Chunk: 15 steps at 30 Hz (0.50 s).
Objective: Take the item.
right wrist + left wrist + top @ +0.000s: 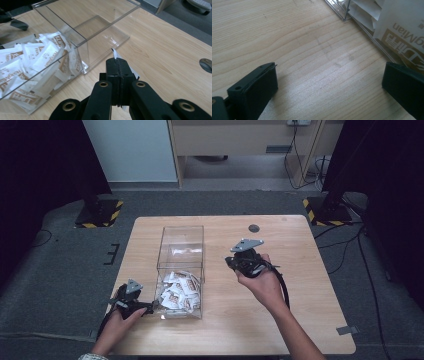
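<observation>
Right gripper (117,65): jaws pressed together, pinching one white sachet (115,53); thin white edges of the sachet visible above and beside the pads in the right gripper view. Held clear of the wooden table (280,320), to the right of the clear plastic box (181,242) in the high view, grey three-cornered plate on top, cable trailing back along the forearm.

Left gripper (329,80): jaws spread wide, nothing between them but bare table surface. One jaw just beside the near corner of the box wall; contact with the wall not determinable. In the high view, positioned low at the front left corner of the box, held in the left hand (117,322).

Clear plastic box: rectangular, open-topped, standing lengthwise near the table centre, divided by a transparent partition into two compartments. Near compartment loaded with a loose pile of white sachets with brown print (177,290). Far compartment see-through to the table.

Round cable hole (254,228) in the tabletop beyond the right gripper, well apart from the box
</observation>
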Tool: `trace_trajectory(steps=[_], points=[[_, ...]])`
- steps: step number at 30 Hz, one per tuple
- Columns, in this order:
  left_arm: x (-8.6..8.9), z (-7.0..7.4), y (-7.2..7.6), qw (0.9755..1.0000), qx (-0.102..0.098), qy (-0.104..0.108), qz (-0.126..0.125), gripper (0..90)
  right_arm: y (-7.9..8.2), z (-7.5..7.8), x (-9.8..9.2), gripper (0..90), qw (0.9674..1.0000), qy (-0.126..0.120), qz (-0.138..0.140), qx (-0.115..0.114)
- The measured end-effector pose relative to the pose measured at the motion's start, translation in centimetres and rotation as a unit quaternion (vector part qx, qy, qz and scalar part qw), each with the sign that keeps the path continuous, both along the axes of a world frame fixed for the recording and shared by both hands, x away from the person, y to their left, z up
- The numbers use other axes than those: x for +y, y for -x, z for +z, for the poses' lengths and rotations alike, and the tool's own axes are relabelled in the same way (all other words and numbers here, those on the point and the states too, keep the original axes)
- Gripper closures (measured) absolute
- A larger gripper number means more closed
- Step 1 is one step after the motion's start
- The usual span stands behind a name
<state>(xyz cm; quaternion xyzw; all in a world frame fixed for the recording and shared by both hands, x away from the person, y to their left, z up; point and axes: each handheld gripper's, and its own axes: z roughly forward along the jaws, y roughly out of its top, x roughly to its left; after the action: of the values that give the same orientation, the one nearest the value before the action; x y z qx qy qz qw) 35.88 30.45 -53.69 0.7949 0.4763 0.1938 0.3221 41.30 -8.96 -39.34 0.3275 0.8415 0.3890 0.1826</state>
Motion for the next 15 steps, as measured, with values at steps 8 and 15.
trace_trajectory(steps=[8, 15], points=[[0.0, 0.0, 0.0, 1.0, 0.0, 0.0, 0.0, 0.0, -1.0, -0.7, -1.7, 89.7, 0.9997, 0.0, -0.025, 0.005], [0.0, 0.0, 0.0, 1.0, 0.0, 0.0, 0.0, 0.0, -1.6, -1.2, -2.6, 89.7, 0.9994, 0.006, -0.035, 0.004]])
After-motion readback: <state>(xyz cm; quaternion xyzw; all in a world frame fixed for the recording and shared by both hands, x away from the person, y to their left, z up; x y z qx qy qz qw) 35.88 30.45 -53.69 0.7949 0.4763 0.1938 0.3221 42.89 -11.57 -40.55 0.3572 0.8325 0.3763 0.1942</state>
